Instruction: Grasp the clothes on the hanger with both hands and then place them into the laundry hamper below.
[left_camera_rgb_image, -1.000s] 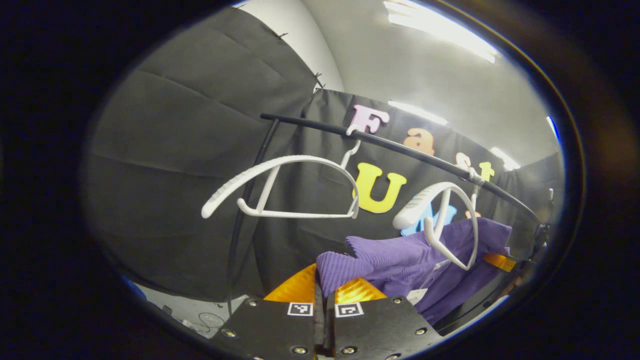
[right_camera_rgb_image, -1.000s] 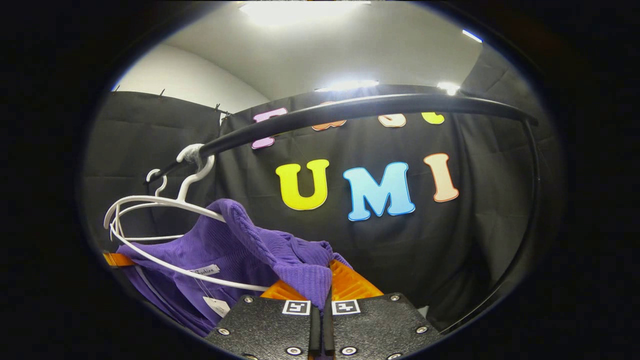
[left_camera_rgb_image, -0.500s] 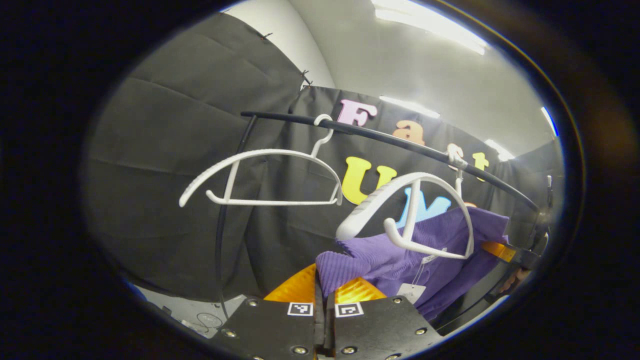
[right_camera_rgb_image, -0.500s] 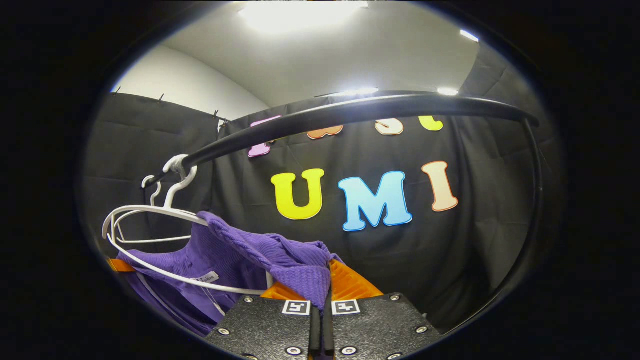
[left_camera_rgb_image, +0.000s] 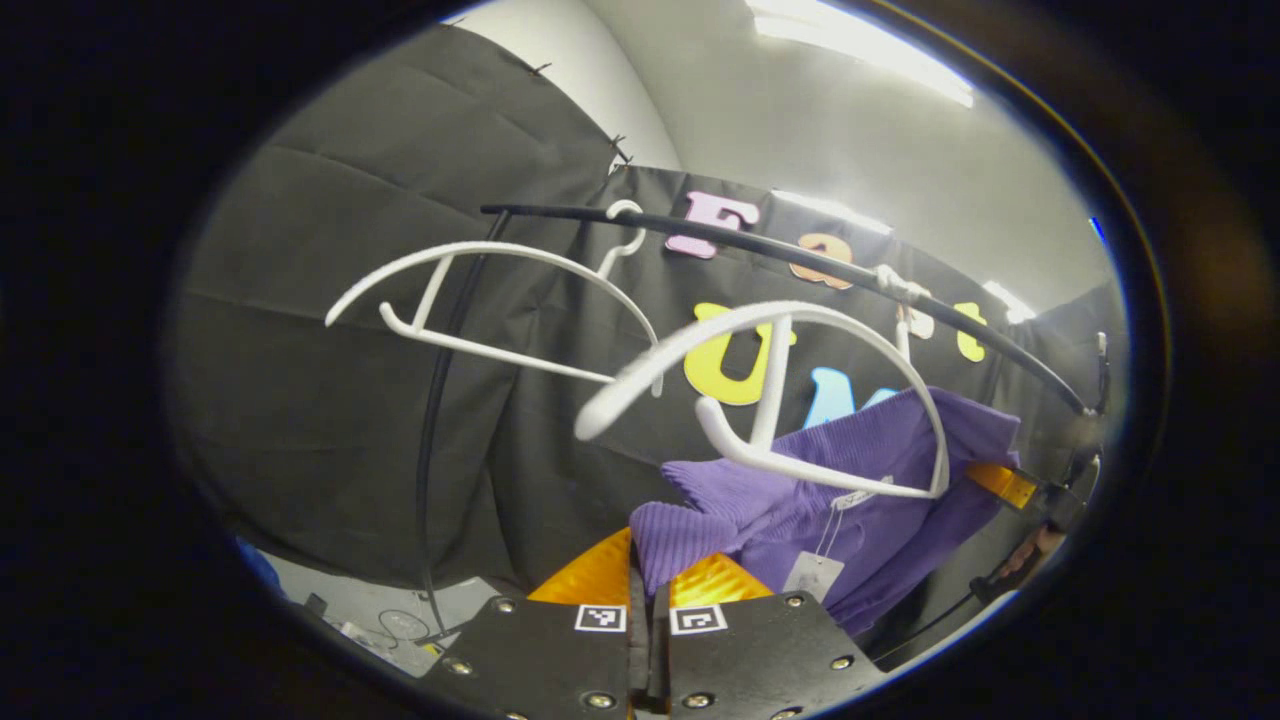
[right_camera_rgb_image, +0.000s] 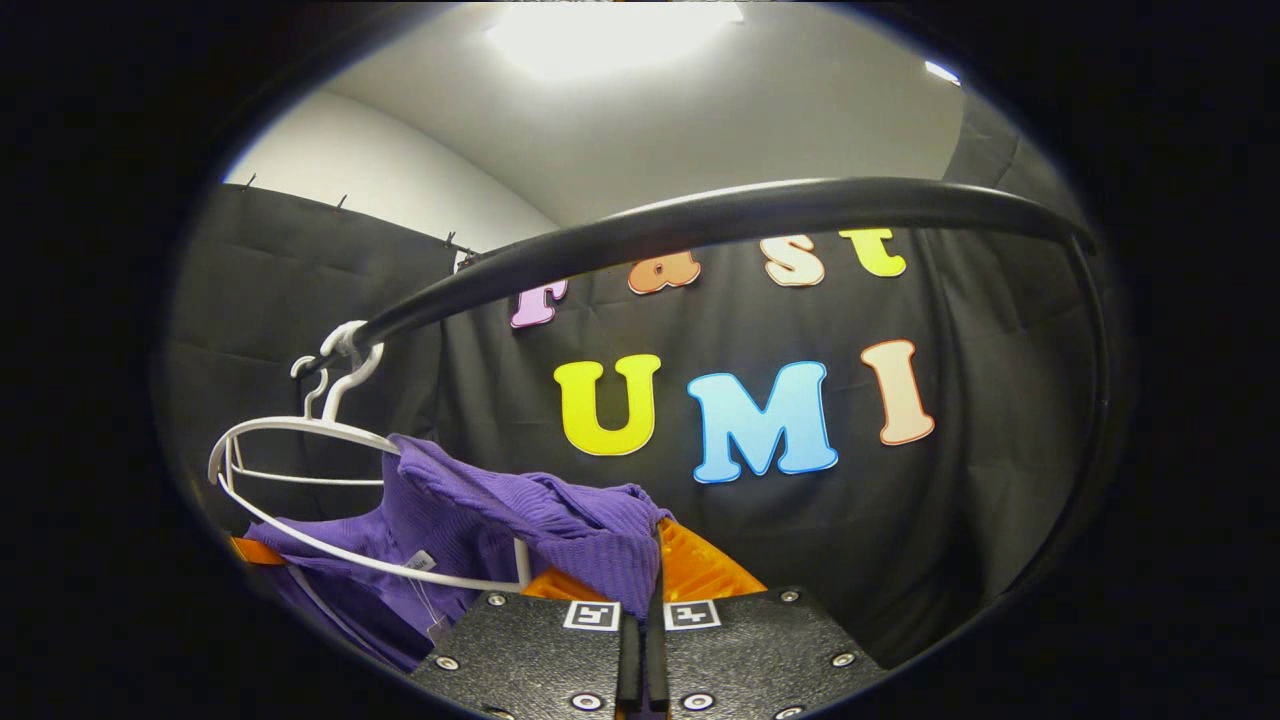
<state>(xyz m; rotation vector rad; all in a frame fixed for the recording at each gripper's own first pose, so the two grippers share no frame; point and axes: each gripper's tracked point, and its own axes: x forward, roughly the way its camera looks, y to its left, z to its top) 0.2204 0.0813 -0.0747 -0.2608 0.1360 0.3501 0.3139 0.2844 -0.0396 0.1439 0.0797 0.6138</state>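
Note:
A purple ribbed sweater (left_camera_rgb_image: 850, 490) hangs between both grippers. My left gripper (left_camera_rgb_image: 647, 575) is shut on one of its shoulders, with the fabric bunched between the fingers. My right gripper (right_camera_rgb_image: 650, 570) is shut on the other shoulder of the sweater (right_camera_rgb_image: 470, 510). A white hanger (left_camera_rgb_image: 790, 400) on the black rail (left_camera_rgb_image: 800, 265) has its near arm bare, while its far end still sits under the sweater. In the right gripper view that hanger (right_camera_rgb_image: 300, 430) has the sweater draped over its near arm. The right gripper (left_camera_rgb_image: 1030, 500) is also seen at the sweater's far side in the left gripper view.
A second white hanger (left_camera_rgb_image: 480, 300) hangs bare farther along the rail, near the black upright pole (left_camera_rgb_image: 430, 420). The rail (right_camera_rgb_image: 700, 230) arcs close above my right gripper. Pale floor with cables (left_camera_rgb_image: 390, 625) lies below left.
Both hangers have swung and slid along the rail, and the sweater's hanger has tilted with more of its near arm bare. Both grippers have sunk a little below the rail, still holding the sweater.

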